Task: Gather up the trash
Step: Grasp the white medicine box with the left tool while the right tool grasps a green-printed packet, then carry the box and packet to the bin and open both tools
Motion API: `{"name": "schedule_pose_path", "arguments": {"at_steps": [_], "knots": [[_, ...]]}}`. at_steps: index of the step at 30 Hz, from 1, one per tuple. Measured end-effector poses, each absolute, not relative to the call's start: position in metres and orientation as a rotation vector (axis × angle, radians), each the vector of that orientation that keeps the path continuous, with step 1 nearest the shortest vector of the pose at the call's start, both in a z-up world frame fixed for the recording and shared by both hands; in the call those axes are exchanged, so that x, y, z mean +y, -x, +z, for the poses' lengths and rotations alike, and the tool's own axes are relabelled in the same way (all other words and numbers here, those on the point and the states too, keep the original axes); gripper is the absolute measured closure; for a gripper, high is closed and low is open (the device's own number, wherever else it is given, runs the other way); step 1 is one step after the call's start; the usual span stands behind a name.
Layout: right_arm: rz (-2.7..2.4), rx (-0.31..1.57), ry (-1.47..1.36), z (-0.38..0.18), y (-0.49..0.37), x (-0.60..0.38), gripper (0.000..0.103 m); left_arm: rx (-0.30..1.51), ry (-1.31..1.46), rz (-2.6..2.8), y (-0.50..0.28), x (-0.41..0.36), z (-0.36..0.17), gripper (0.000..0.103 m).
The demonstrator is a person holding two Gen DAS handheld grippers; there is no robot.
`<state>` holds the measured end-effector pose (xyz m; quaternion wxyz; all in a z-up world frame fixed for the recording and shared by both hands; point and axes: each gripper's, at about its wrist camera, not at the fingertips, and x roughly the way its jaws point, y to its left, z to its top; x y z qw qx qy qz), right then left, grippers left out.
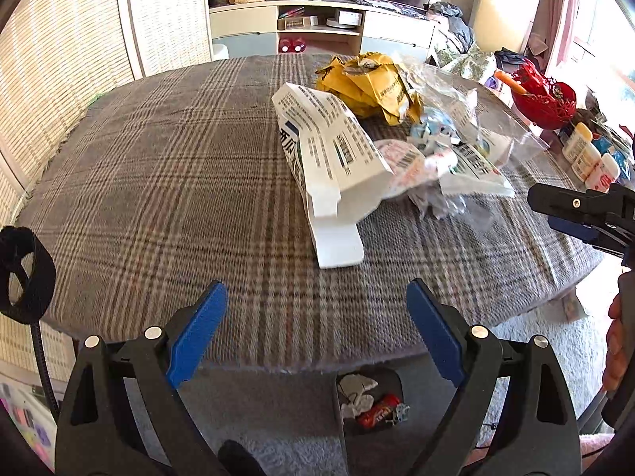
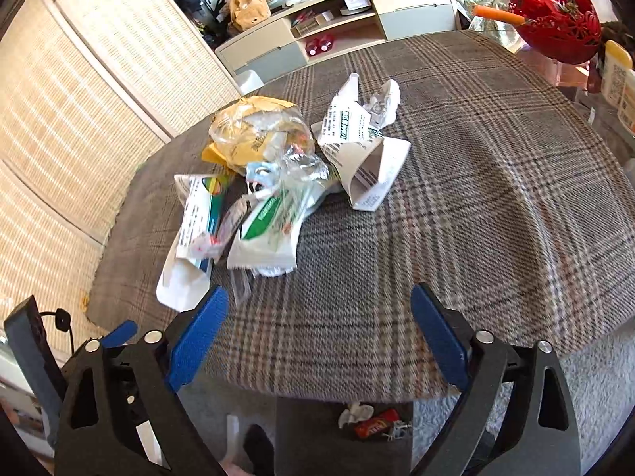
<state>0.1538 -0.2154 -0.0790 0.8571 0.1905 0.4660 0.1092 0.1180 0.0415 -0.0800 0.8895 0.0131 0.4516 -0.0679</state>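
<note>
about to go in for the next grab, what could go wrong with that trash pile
1. The clear plastic bag drapes over several wrappers, so pulling it may drag loose pieces off the plaid table.
2. The white carton is wide and flattened, so open jaws may slip off it.
3. The right gripper and left gripper hover close together, so they may collide over the pile.

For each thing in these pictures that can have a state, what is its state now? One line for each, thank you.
left gripper: open, nothing between the fingers
right gripper: open, holds nothing
white printed box: flattened, lying on the table
yellow paper bag: crumpled, on the table
clear plastic bag: crumpled, beside the yellow bag
bin: open, some trash already inside
red bowl: upright, at the table's far edge
</note>
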Motion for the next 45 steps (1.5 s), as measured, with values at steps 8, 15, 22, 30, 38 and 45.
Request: {"name": "schedule_pose_path", "arguments": {"at_steps": [8,15,22,30,38,45], "knots": [[0.263,0.99,-0.434,-0.089,-0.179,-0.206,0.04,0.94,-0.013,-0.142,-0.152,0.046,-0.09,0.023],[0.325,1.018,-0.431,-0.094,-0.188,-0.19,0.07,0.965,0.027,-0.171,-0.169,0.05,-0.098,0.064],[0.322,0.989,-0.4,-0.085,-0.18,-0.188,0.088,0.979,0.003,-0.193,-0.166,0.045,-0.103,0.099],[0.316,0.925,-0.353,-0.068,-0.166,-0.195,0.092,0.932,-0.019,-0.174,-0.146,0.044,-0.091,0.103],[0.296,0.881,-0.35,-0.054,-0.141,-0.214,0.094,0.891,-0.027,-0.161,-0.123,0.041,-0.075,0.103],[0.259,0.912,-0.348,-0.063,-0.114,-0.233,0.094,0.89,-0.031,-0.175,-0.1,0.033,-0.071,0.103]]}}
